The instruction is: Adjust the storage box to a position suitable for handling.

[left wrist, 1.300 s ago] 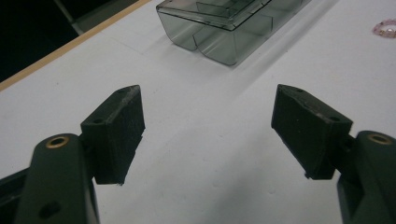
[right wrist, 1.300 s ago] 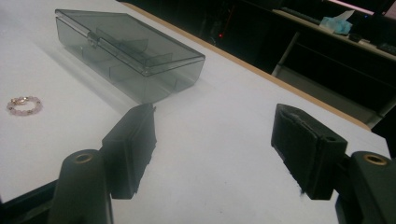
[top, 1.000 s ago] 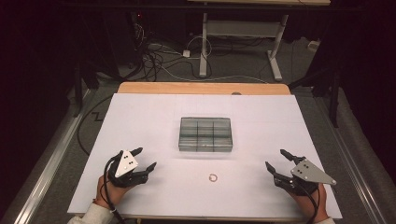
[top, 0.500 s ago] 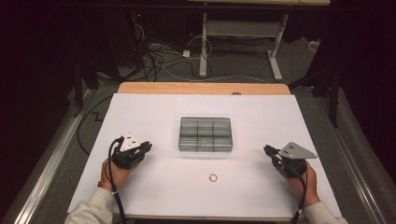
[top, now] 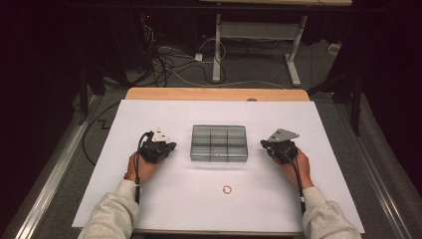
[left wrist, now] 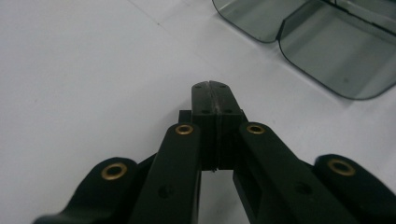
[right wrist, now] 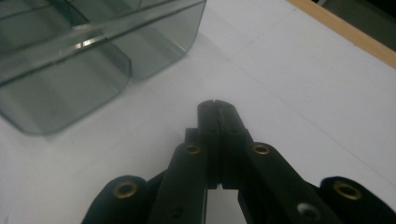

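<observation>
While both sets of jaws are pressed together on nothing, the left gripper [top: 166, 148] and right gripper [top: 266, 145] flank the clear compartment box [top: 219, 143], which sits mid-desk, nearer the far edge.

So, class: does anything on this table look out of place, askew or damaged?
Nothing stands out. The box sits square and whole, empty as far as shows. A small ring lies alone in front of it. Both grippers, left and right, are shut on nothing.

light: my table [top: 149, 199] bright white, room behind it dark | focus: my jaws near-blurred | glare: streak on tray [right wrist: 84, 42] wall
</observation>
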